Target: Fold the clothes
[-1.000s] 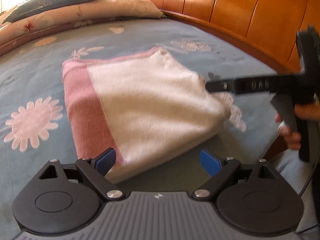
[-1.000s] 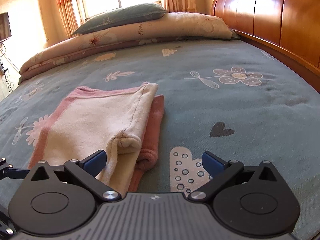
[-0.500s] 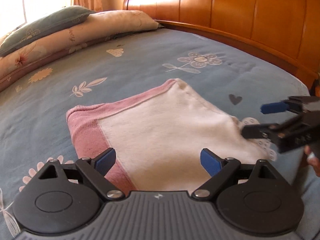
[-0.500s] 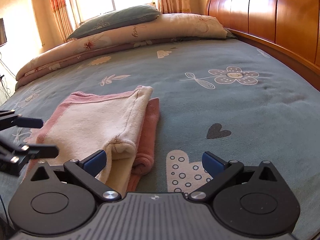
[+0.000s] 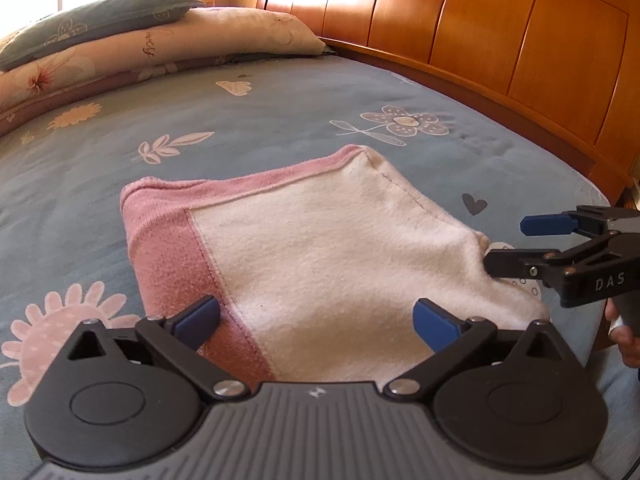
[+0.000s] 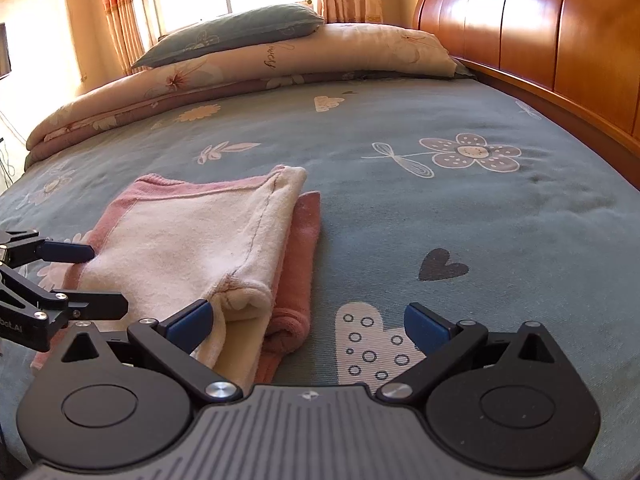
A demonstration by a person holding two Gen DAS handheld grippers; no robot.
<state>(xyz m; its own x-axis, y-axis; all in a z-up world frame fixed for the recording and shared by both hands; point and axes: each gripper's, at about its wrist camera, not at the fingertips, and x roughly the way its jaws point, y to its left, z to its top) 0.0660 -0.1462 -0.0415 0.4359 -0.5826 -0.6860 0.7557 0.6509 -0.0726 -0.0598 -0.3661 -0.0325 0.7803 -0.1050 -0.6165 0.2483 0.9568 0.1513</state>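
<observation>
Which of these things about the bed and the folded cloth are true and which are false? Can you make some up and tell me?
1. The folded pink and cream cloth lies on the blue flowered bedspread. True.
2. The left gripper is squeezing the cloth tight. False: its jaws have just been opening, stand wide, and the pads do not press on the cloth.
3. A grey-blue pillow sits on top of the rolled floral quilt. True.
4. The right gripper is holding a sock. False: its jaws stand open and hold nothing.
5. The headboard is white metal. False: it is glossy orange-brown wood.
</observation>
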